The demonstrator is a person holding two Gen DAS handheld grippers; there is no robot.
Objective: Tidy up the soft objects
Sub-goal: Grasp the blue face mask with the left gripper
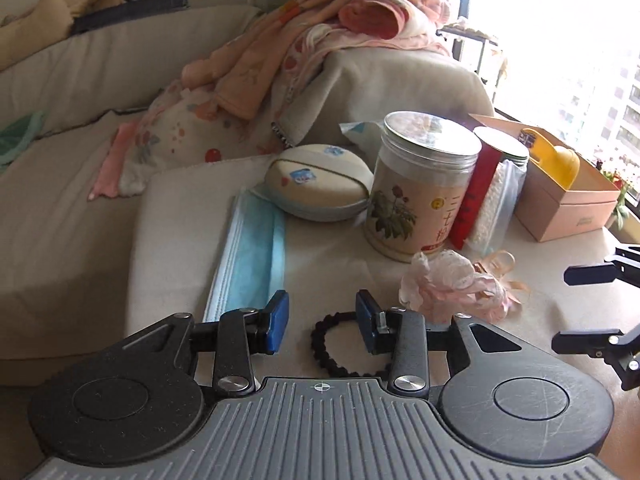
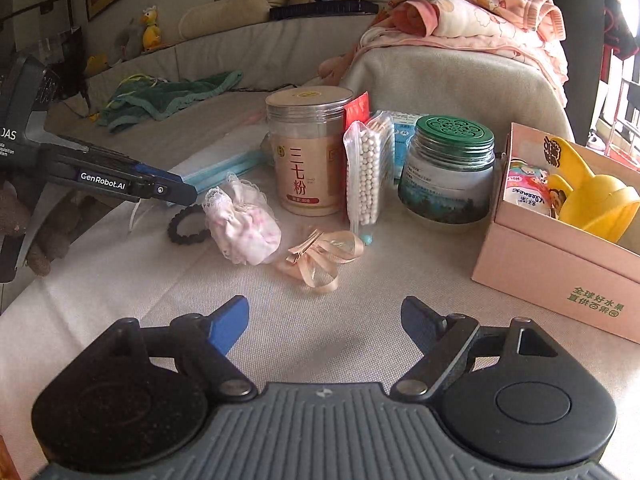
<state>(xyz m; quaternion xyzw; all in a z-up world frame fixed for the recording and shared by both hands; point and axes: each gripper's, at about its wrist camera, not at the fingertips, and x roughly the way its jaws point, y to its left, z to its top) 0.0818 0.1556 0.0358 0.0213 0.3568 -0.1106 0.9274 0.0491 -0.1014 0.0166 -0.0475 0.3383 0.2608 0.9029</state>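
- Left tongs [image 1: 322, 322] part-open, empty, above a black hair tie [image 1: 347, 344] on the worktop [image 1: 332, 264].
- Right tongs [image 2: 325, 326] wide apart, empty, near a peach ribbon bow [image 2: 322, 258].

Bare cloth-covered bench [image 2: 320, 320] lies open before the right tongs [image 2: 324, 320]. Ahead, the peach ribbon bow [image 2: 320, 256], lace scrunchie [image 2: 240, 224] and black hair tie [image 2: 186, 230] lie close together. Behind them, jars [image 2: 308, 152] form a wall; the pink box [image 2: 552, 280] blocks the right.

Matt woven cloth cover [image 2: 120, 280], lacy fabric scrunchie [image 2: 240, 224], glossy ribbon bow [image 2: 320, 258]
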